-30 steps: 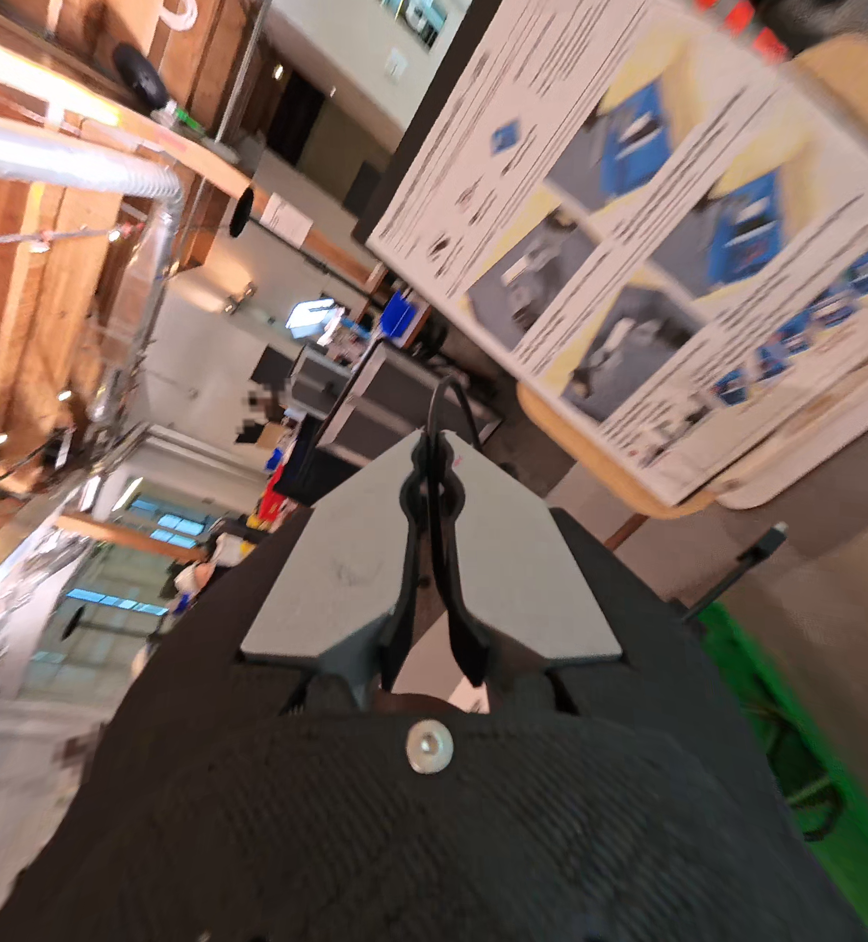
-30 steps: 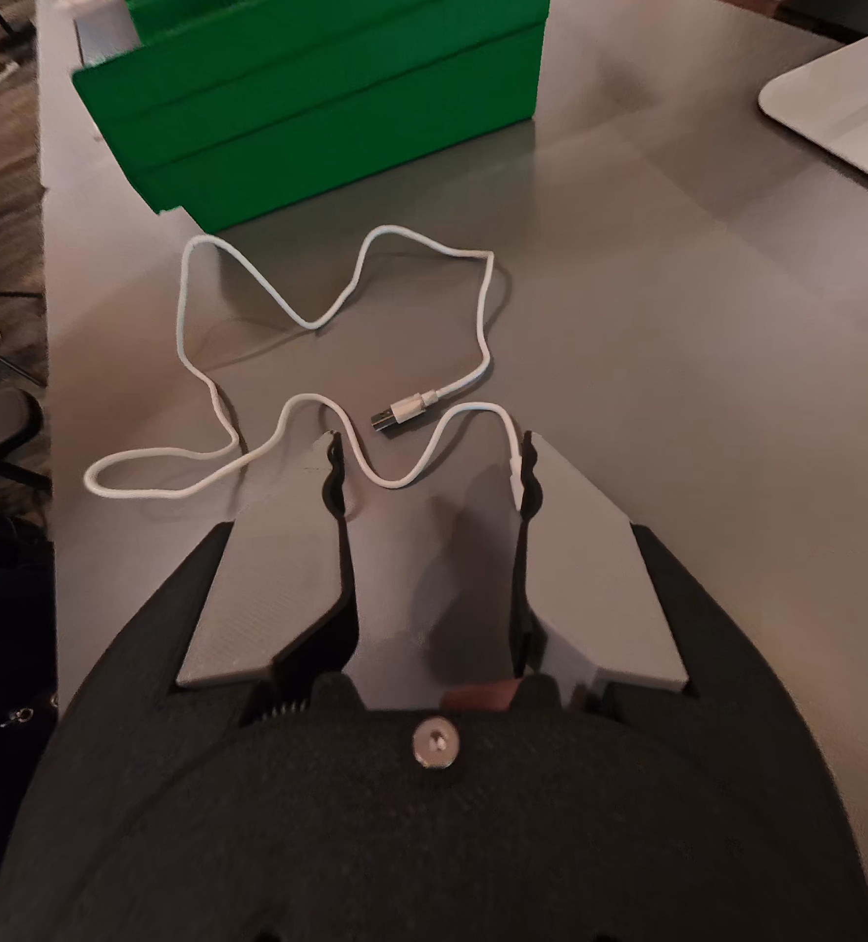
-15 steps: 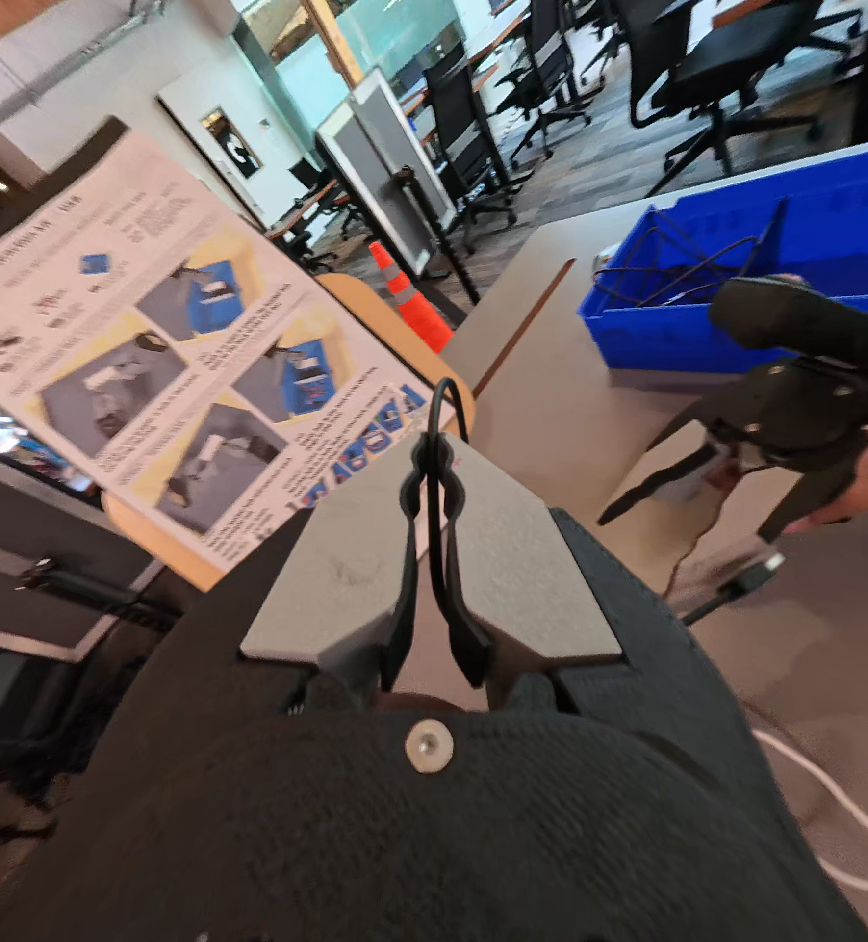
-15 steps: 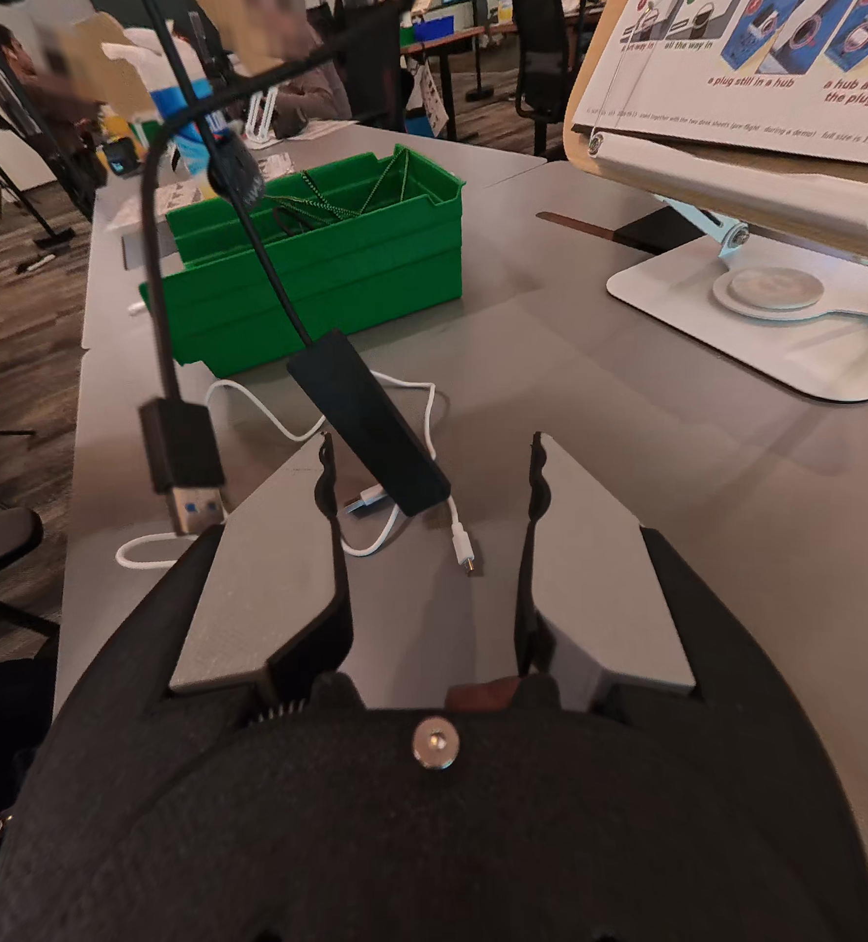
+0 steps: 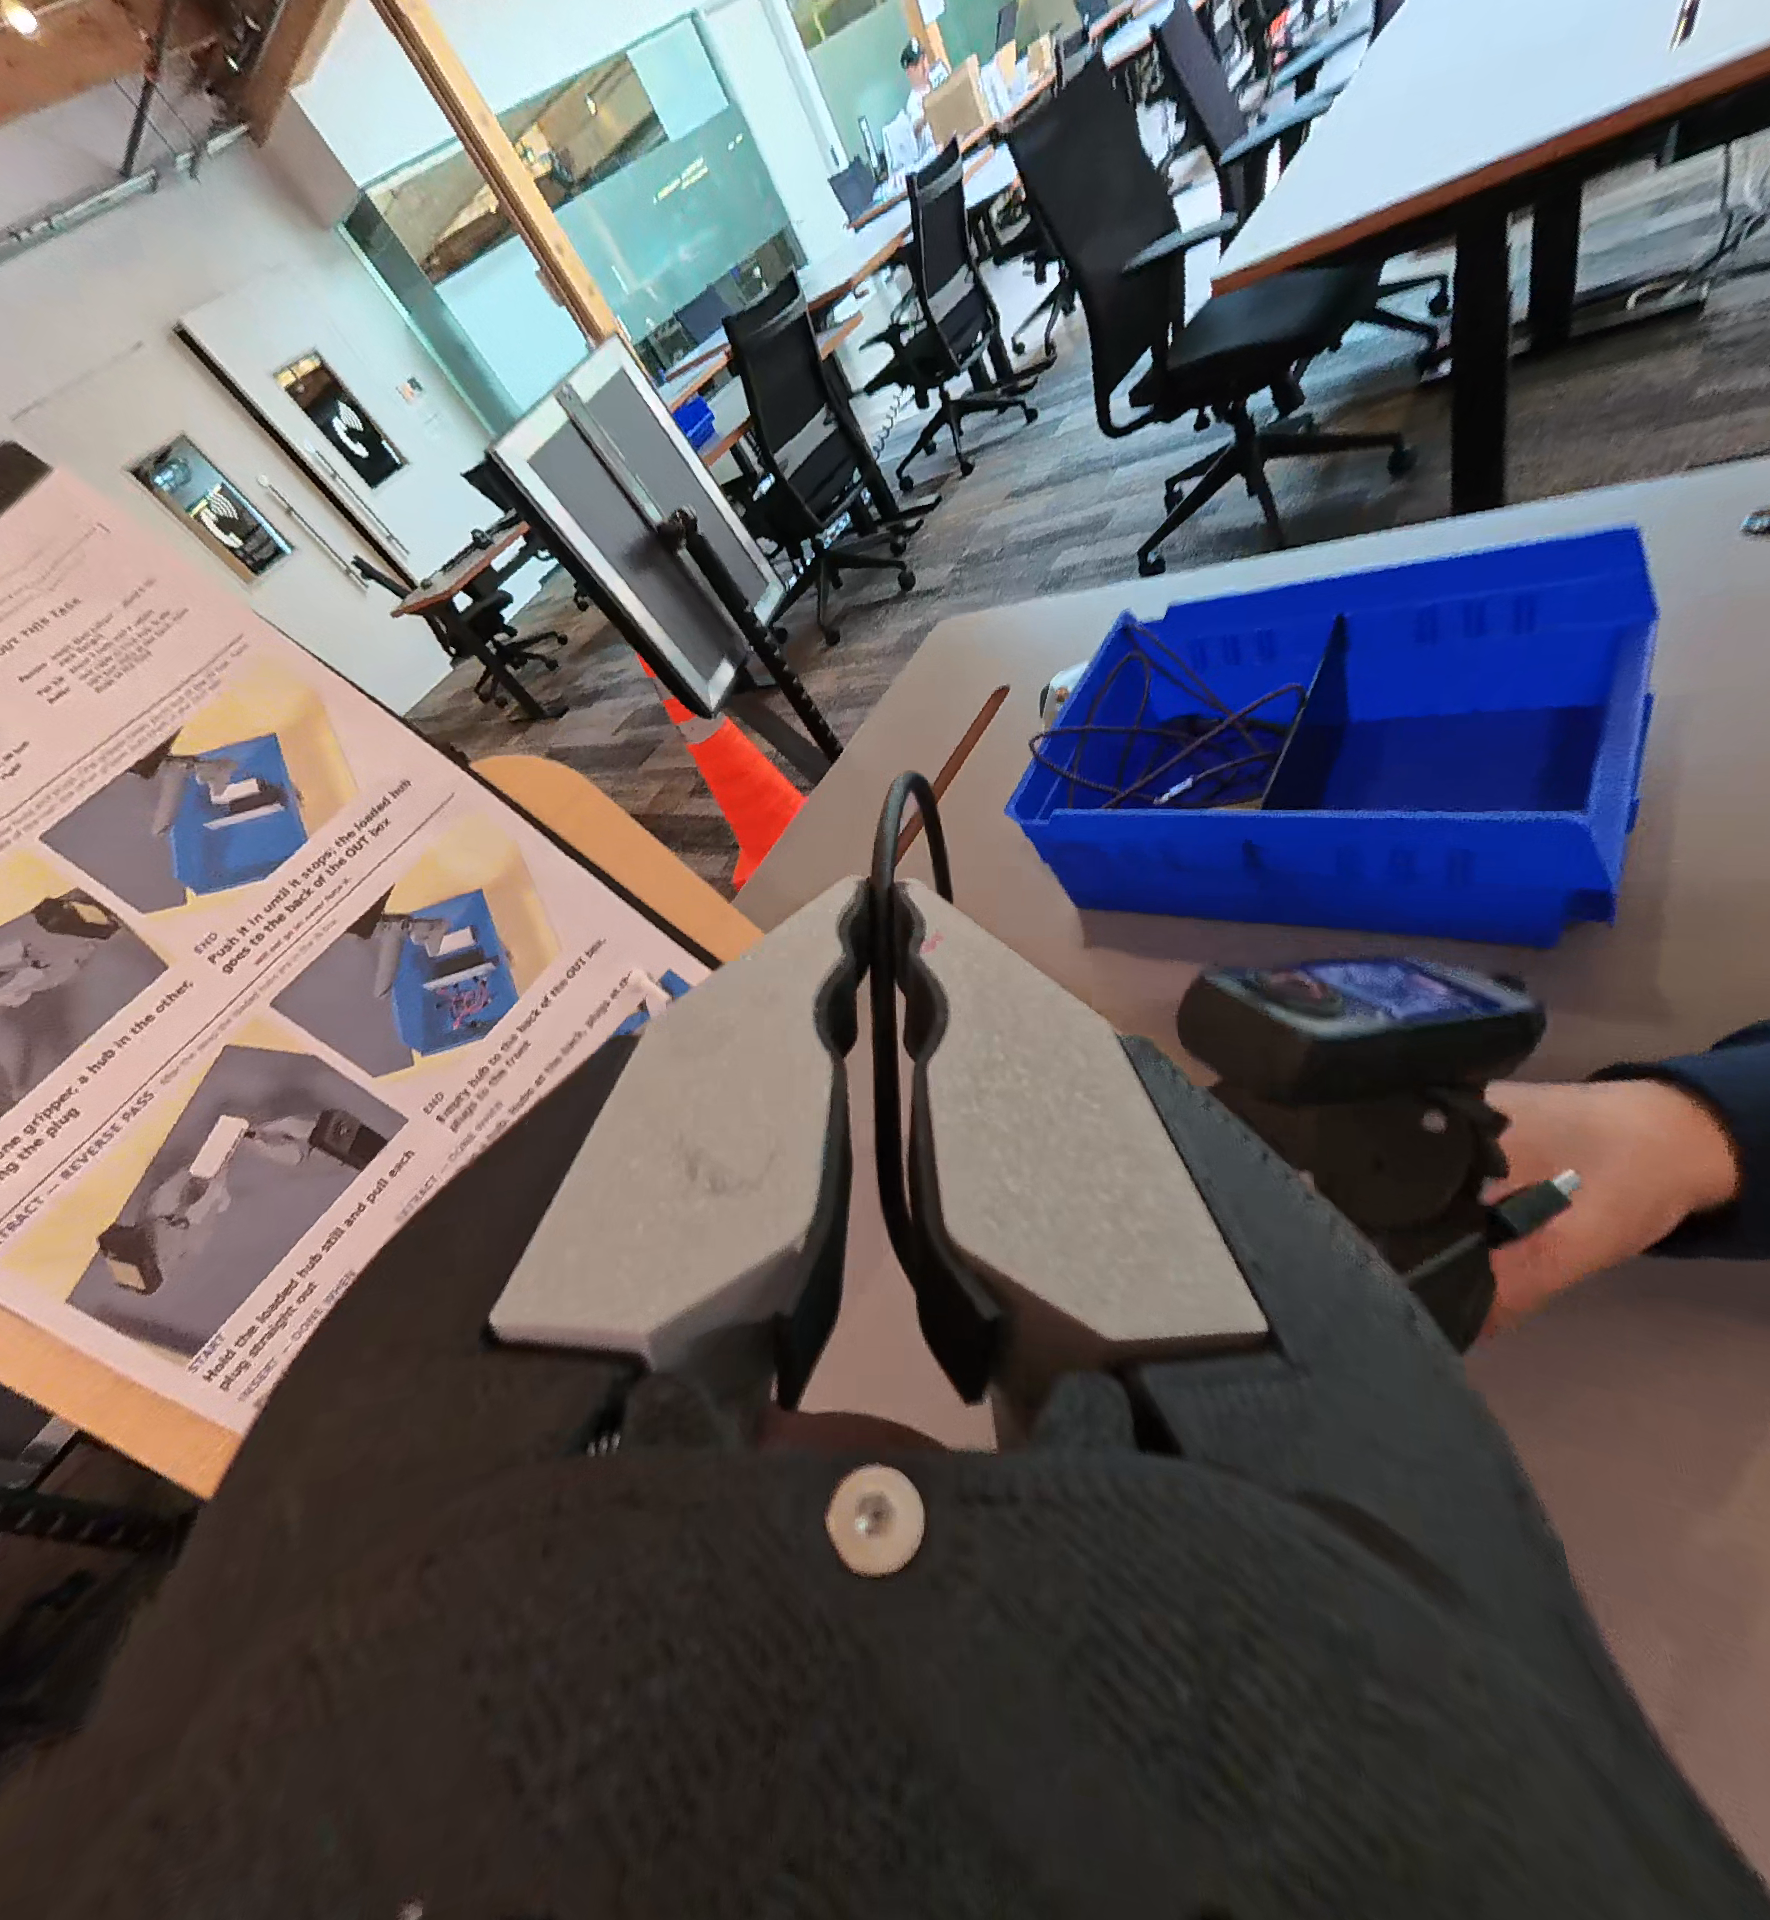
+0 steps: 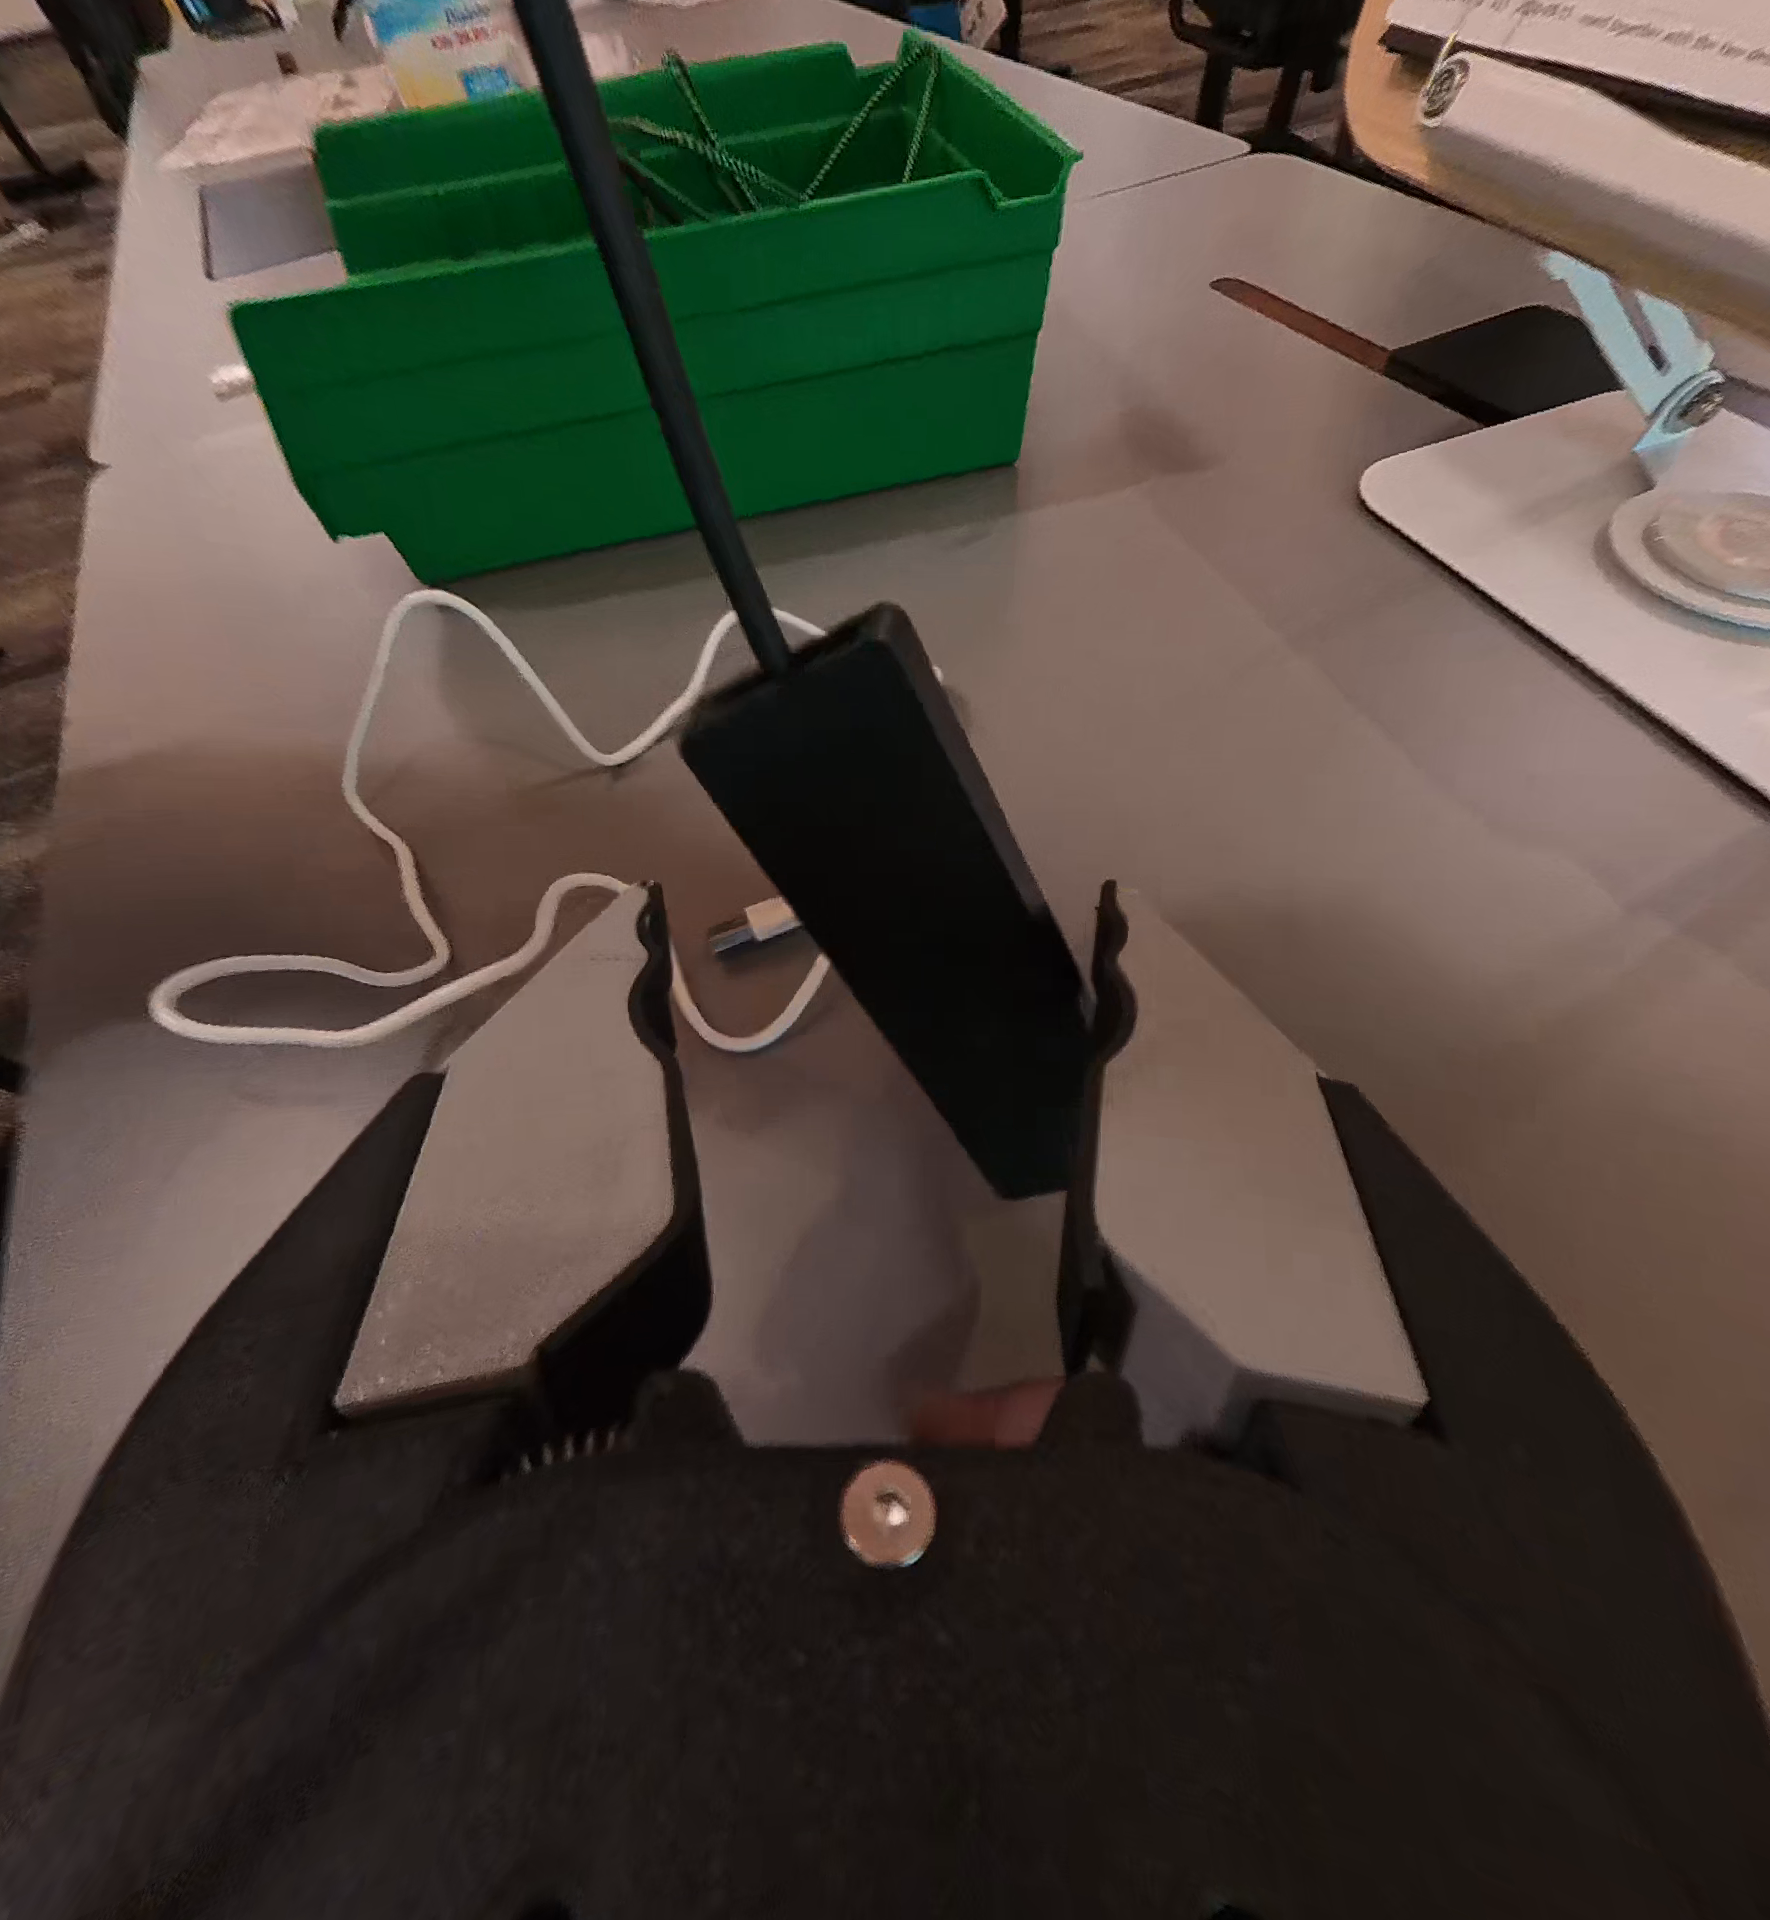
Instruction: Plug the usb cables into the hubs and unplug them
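Over the grey table (image 6: 1276, 727), the left gripper (image 5: 883, 925) pinches a black cable (image 5: 891, 1039) while the black hub (image 6: 881, 894) hangs between the wide-spread right gripper (image 6: 881, 914), above a white cable (image 6: 393, 852).

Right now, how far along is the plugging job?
Early. Done: the left tool is shut on the black hub cord. In hand: the hub hangs from that cord between the fingers of the open right tool, not yet gripped. Left: the white USB cable lies loose on the table, its plug unplugged.
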Tool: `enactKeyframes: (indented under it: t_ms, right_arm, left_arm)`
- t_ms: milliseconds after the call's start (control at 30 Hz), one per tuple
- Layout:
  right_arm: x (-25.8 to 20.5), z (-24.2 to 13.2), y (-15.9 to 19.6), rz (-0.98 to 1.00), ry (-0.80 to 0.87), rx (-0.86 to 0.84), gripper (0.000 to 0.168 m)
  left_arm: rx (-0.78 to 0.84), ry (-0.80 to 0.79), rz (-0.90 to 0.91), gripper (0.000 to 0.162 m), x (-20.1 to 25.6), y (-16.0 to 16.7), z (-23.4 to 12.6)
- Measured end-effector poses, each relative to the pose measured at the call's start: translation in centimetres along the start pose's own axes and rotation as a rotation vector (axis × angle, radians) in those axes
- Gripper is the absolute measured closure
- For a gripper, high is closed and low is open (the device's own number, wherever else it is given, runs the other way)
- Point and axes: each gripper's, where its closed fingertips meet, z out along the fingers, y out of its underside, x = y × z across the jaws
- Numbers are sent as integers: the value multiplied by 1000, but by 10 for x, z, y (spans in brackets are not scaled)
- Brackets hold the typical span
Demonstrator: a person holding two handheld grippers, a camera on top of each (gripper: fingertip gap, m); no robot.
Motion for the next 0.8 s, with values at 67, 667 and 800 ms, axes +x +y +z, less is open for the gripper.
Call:
enactKeyframes:
  t_ms: [67, 667, 800]
  right_arm:
    - [8, 0, 2, -68, 80, -21, 93]
    - [34, 1, 43, -34, 128, -224, 132]
    - [39, 0, 46, 17, 120, -233, 132]
  left_arm:
    - [39, -25, -15, 162, -5, -11, -3]
    - [-210, -235, -447, 157, -98, 223, 29]
    - [-195, -145, -389, 124, -70, 233, 18]
